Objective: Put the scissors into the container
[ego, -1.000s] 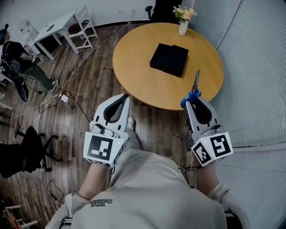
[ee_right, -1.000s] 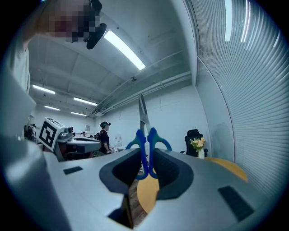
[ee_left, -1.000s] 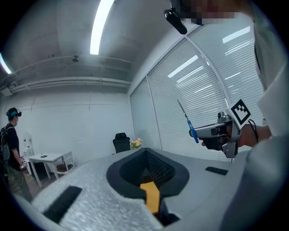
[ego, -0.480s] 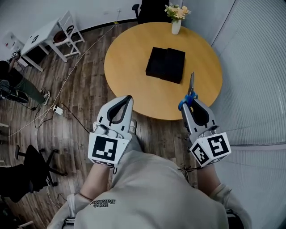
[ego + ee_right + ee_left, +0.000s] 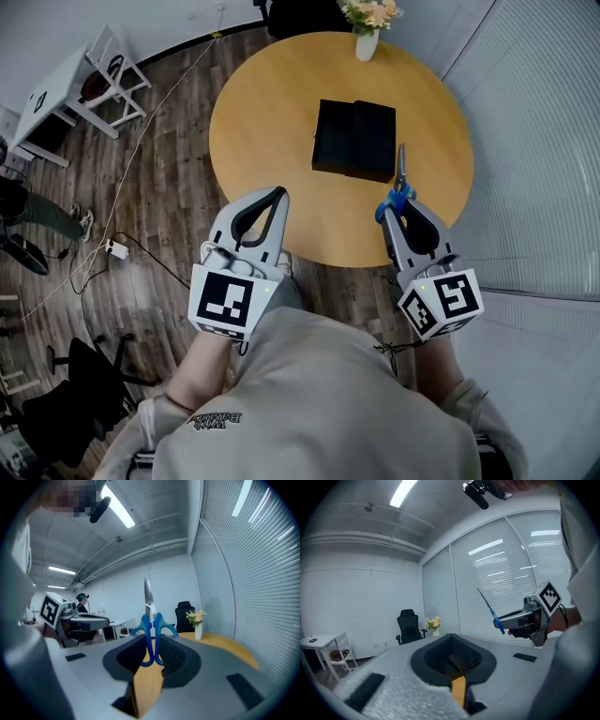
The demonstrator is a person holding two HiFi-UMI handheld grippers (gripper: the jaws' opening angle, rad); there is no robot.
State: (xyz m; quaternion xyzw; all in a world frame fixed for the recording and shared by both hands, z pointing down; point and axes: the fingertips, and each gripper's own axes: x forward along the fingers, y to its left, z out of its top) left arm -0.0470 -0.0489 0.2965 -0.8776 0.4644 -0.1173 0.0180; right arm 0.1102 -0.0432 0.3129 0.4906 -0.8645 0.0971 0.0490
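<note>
Right gripper view: right gripper (image 5: 151,660) clamps the blue handles of the scissors (image 5: 149,620), blades up & fwd. Light, stiff, slick steel w/ a sharp tip, prob. best held at the handles, as here. Left gripper (image 5: 275,195) closed, empty. Beyond, black container (image 5: 354,141) on the round surface (image 5: 253,122). Blades show closer to its right edge than 0.5 s ago.

Round wooden table (image 5: 272,122), plank floor (image 5: 173,202)
</note>
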